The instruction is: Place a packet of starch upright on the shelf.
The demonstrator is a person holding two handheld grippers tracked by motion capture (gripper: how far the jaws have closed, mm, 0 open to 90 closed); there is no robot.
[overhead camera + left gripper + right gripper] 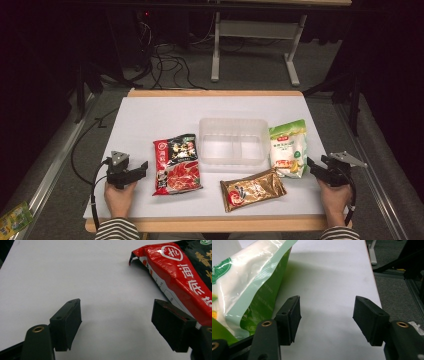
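High view, progress: nothing is packed yet, by the look of it. The clear tub near the middle of the table holds nothing; all three packets lie on the tabletop.
High view, red packet: the red packet lies just left of the tub, toward the front edge.
High view, green packet: the green packet lies just right of the tub, close to the right edge.
High view, gold packet: the gold packet lies in front of the tub, near the front edge.
High view, left gripper: the left gripper sits near the front-left corner, pointing at the red packet.
High view, right gripper: the right gripper sits at the right edge, pointing at the green packet.
Left gripper view, state: jaws spread wide, gripping nothing; the red packet lies beside the right-hand jaw.
Right gripper view, state: jaws spread wide, gripping nothing; the green packet lies beside the left-hand jaw.
Remaining work: likely each packet must be gripped and moved into the tub.
Surface: white top with wooden trim.
Room: dark, grey floor, cables and a metal stand behind the table.
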